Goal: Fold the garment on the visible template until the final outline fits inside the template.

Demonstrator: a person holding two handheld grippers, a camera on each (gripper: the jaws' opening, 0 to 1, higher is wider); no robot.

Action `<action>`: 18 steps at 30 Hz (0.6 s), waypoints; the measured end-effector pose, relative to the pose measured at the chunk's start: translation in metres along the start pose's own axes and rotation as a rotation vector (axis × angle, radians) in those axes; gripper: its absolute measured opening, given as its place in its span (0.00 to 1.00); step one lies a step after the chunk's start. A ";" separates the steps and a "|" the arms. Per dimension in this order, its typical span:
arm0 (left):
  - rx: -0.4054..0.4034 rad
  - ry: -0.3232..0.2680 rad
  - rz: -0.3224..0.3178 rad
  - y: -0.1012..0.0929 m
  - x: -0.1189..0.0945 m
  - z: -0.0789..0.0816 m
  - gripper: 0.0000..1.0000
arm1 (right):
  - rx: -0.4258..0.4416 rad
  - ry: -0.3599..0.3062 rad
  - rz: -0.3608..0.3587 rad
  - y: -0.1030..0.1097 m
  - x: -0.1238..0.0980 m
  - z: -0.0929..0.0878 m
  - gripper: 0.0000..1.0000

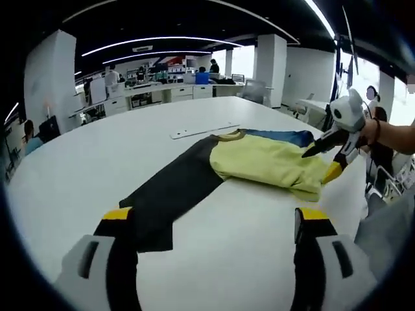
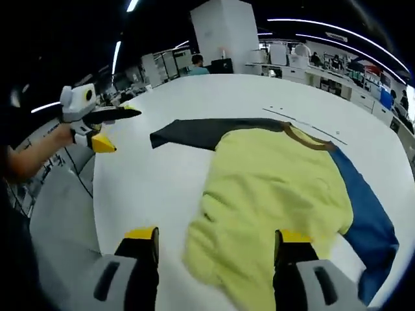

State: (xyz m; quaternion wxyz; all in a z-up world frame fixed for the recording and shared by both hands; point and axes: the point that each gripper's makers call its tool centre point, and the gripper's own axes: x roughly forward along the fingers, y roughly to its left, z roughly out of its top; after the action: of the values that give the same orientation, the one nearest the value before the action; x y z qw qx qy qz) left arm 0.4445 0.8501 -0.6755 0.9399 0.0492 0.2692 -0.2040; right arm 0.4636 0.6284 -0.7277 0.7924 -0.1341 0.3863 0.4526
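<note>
A long-sleeved garment lies flat on the white table [image 1: 97,162]. It has a yellow body [image 1: 266,162], a black sleeve [image 1: 168,194] and a blue sleeve [image 1: 285,137]. My left gripper [image 1: 214,220] is open, and the black sleeve's end lies by its left jaw. My right gripper [image 1: 327,159] hovers open over the yellow hem at the right. In the right gripper view the yellow body [image 2: 272,188] spreads out ahead, with rumpled fabric between the open right gripper [image 2: 217,240] jaws. The black sleeve [image 2: 188,133] points toward the left gripper [image 2: 110,128], which is open at the table's edge. The blue sleeve [image 2: 366,220] lies to the right.
A thin pale strip [image 1: 204,131] lies on the table beyond the collar. A hand [image 1: 382,133] holds the right gripper, and an arm [image 2: 32,155] holds the left. Desks, pillars and seated people fill the office behind. The table edge curves close by [image 2: 97,214].
</note>
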 end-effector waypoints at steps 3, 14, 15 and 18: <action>0.007 0.008 -0.011 -0.006 -0.002 -0.005 0.99 | -0.045 0.001 -0.021 0.005 0.006 0.000 0.59; 0.010 0.016 -0.049 -0.022 -0.002 -0.012 0.97 | -0.121 0.044 -0.046 0.014 0.029 -0.005 0.38; 0.011 0.021 -0.050 -0.023 -0.002 -0.013 0.97 | -0.115 0.049 -0.039 0.014 0.031 -0.006 0.35; 0.011 0.026 -0.059 -0.026 -0.002 -0.015 0.96 | -0.117 0.068 -0.043 0.013 0.034 -0.010 0.28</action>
State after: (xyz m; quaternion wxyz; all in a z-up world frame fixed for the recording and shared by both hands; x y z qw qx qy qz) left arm 0.4247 0.8304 -0.6866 0.9296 0.0492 0.2817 -0.2324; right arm 0.4579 0.6506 -0.7574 0.7790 -0.2037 0.3832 0.4526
